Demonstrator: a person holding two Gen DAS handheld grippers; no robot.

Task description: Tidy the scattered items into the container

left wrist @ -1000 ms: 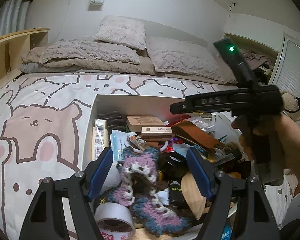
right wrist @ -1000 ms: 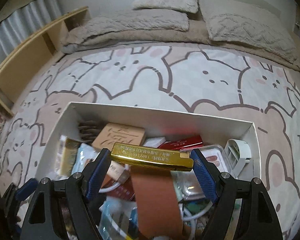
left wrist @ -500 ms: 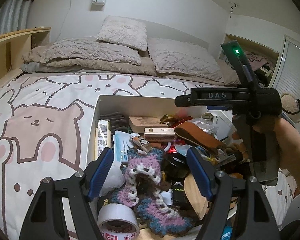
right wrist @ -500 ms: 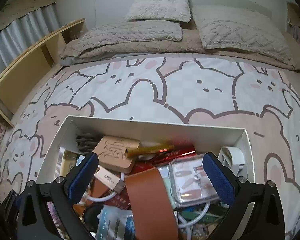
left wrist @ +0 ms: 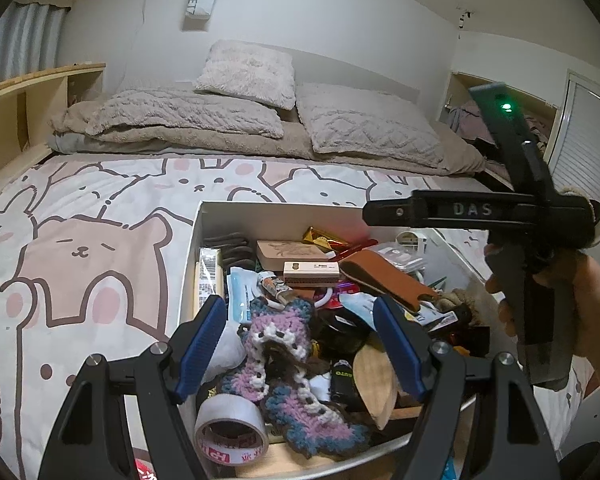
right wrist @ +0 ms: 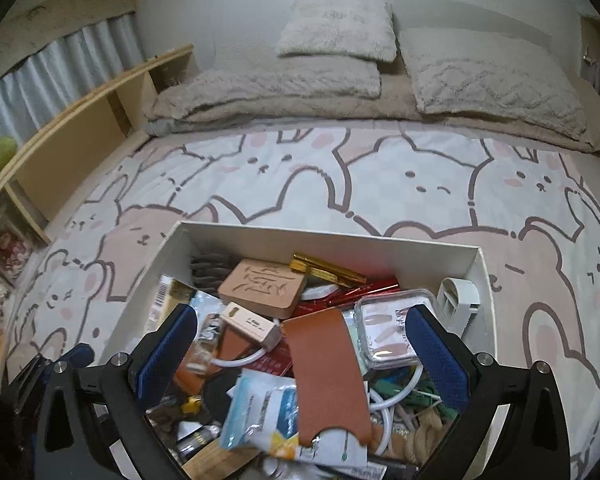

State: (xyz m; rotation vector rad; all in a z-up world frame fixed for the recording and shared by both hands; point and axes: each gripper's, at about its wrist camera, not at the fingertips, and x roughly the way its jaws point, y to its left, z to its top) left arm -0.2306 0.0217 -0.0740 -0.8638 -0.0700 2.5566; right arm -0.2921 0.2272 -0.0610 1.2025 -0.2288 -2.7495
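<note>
Both fingers of the right gripper [right wrist: 302, 352] stand spread wide, having just opened, with nothing clamped between them. Beyond their tips, the gold bar [right wrist: 327, 270] lies inside the white box [right wrist: 340, 240], against its far wall and next to a carved wooden block [right wrist: 262, 287]. Directly under the right fingers are a brown leather sleeve [right wrist: 324, 372] and a clear plastic case [right wrist: 392, 332]. Left gripper [left wrist: 300, 344] fingers are parted at a moderate width and grip nothing; a crocheted piece [left wrist: 284, 364] lies below and between them, and a tape roll [left wrist: 230, 430] lies nearer than their tips. A hand [left wrist: 572, 308] carries the right gripper over the box.
</note>
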